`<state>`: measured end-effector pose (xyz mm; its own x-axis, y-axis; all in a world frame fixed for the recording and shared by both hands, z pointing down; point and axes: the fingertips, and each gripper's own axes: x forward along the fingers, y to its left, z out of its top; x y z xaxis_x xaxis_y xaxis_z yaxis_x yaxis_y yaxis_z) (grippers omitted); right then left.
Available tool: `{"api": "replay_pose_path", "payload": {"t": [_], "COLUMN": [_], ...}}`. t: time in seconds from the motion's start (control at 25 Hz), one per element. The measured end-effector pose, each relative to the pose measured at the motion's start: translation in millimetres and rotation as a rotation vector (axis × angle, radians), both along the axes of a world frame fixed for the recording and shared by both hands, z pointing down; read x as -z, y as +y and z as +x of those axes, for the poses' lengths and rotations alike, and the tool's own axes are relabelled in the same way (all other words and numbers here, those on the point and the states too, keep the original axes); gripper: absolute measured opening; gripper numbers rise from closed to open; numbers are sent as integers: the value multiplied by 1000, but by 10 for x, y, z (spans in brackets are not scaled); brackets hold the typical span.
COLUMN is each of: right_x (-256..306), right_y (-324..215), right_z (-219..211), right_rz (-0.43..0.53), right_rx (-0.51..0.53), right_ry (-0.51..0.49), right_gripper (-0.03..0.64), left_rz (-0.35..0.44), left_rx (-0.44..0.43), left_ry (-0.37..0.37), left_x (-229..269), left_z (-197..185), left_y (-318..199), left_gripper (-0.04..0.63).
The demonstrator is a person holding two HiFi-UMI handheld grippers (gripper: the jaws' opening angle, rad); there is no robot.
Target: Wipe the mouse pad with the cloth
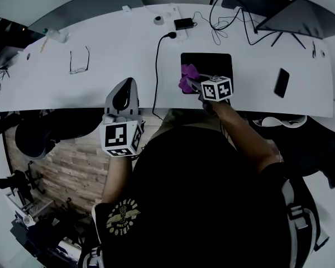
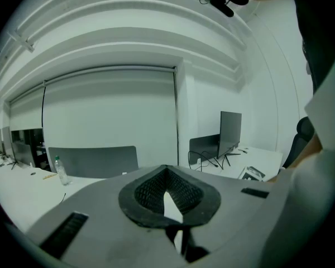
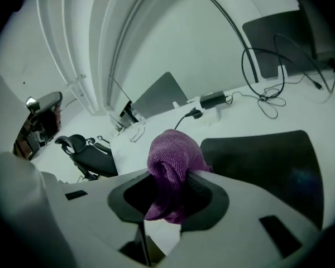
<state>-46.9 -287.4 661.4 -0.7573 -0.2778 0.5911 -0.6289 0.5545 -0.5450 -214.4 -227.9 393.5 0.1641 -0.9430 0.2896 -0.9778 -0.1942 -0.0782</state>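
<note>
Soft, light and floppy, the cloth (image 1: 185, 76), bunched and pinched in the right gripper (image 1: 192, 84) at the pad's (image 1: 215, 66) left edge, should drag easily, while the left gripper (image 1: 124, 95) hangs closed, empty, well left of the pad.

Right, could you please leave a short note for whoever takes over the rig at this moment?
Left gripper: jaws together, empty, held off the table's near edge.
Right gripper: shut on the purple cloth.
The cloth is at the left edge of the black mouse pad.
Done: cloth gripped and brought to the pad.
Left: wipe across the pad; how much is already wiped does not show.
</note>
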Motion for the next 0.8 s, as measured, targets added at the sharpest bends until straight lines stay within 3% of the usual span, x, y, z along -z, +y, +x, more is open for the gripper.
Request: {"api": "replay_pose_path", "payload": {"t": [0.28, 0.8], "right_x": [-486, -692], "right_y": [87, 83], "right_z": [275, 1314], "right_rz": [17, -40], "right_rx": [4, -183], "right_ry": [196, 278], "right_gripper": [112, 112], "left_rz": [-11, 3], "left_rx": [21, -55], "left_ry": [-7, -4], "left_x": [-23, 21], "left_z": [-128, 191], "left_y": [73, -102], "left_gripper": [2, 2]}}
